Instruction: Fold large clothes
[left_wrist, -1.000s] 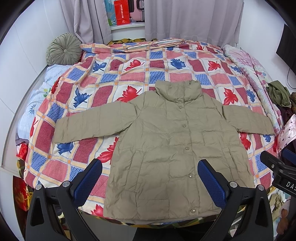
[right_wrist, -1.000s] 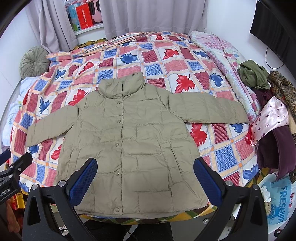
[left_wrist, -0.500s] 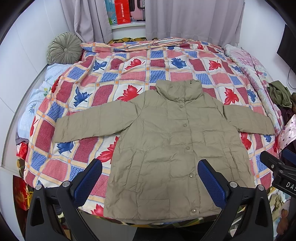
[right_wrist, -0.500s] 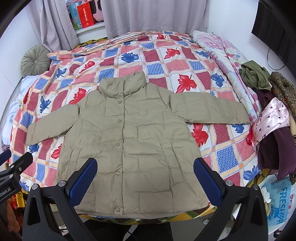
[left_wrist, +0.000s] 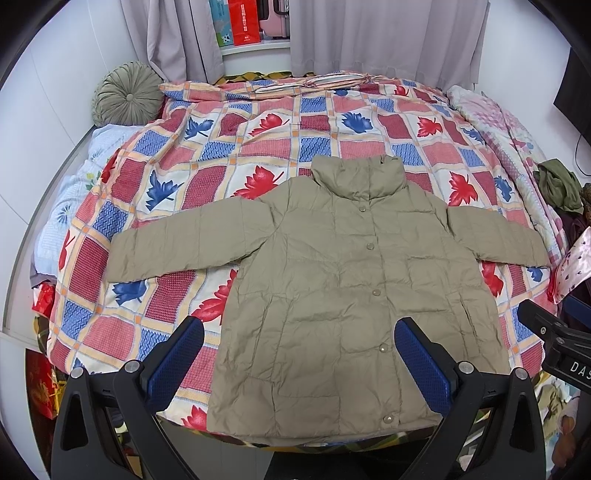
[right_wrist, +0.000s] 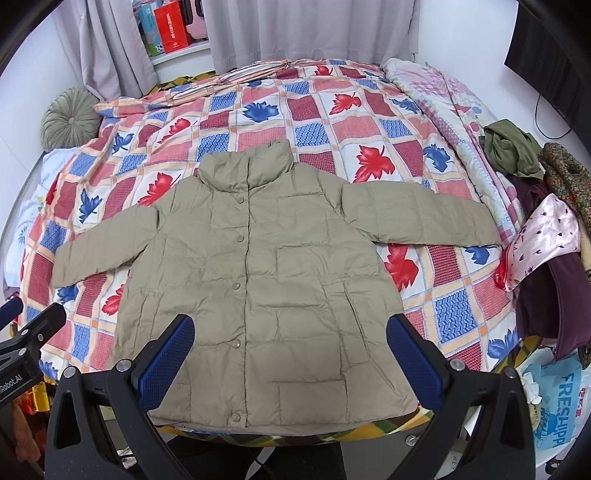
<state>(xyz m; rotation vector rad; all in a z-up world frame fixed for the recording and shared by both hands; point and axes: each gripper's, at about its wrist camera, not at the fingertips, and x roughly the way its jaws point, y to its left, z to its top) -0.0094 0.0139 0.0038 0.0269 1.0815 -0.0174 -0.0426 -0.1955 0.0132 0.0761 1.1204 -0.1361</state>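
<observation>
Khaki quilted jacket (left_wrist: 343, 295), buttoned shut, lies front-up and flat on the patchwork quilt (left_wrist: 229, 155) of the bed, collar toward the curtains (left_wrist: 388, 33), hem at the near edge of the mattress, both sleeves spread out sideways. I hold the left gripper (left_wrist: 299, 354) above the hem, on the side of the left sleeve (left_wrist: 184, 243); its jaws stand wide apart and grip nothing, the blue pads framing the lower front of the garment without touching it. The right gripper (right_wrist: 290, 354) hangs likewise over the hem, jaws spread to full width and empty, with the right sleeve (right_wrist: 417, 218) lying out toward the heap of clothes (right_wrist: 535, 206) at the bed's side. I judge that folding proper has not begun: the jacket is laid out and smoothed, and no part is yet turned over. The step in hand is the approach to a first grasp. The next move, as I read it, calls for each gripper to go out to its own sleeve, pinch the cuff or the shoulder seam, and carry it inward across the button line, so that the body becomes a narrow strip. The padded cloth is thick and slippery, so I would bite deep and lift low. The round cushion (left_wrist: 127, 94) at the head of the bed lies well apart from the work.
</observation>
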